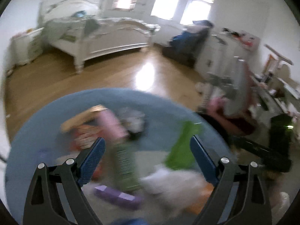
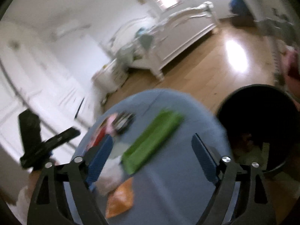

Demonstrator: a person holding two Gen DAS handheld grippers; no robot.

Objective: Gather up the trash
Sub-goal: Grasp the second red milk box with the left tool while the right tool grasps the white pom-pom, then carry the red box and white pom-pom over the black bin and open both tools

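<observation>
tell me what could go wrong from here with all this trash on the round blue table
1. Both views are motion-blurred, so a grab now could miss or knock the green flat wrapper off the round blue table.
2. The black round bin stands beside the table, apart from it; a dropped piece may land on the wooden floor.
3. The white crumpled paper touches the orange packet; the open left gripper might pinch both.

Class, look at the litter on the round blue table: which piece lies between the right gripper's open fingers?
The long green wrapper. The orange packet and white crumpled piece lie left of it, nearer the left finger.
</observation>
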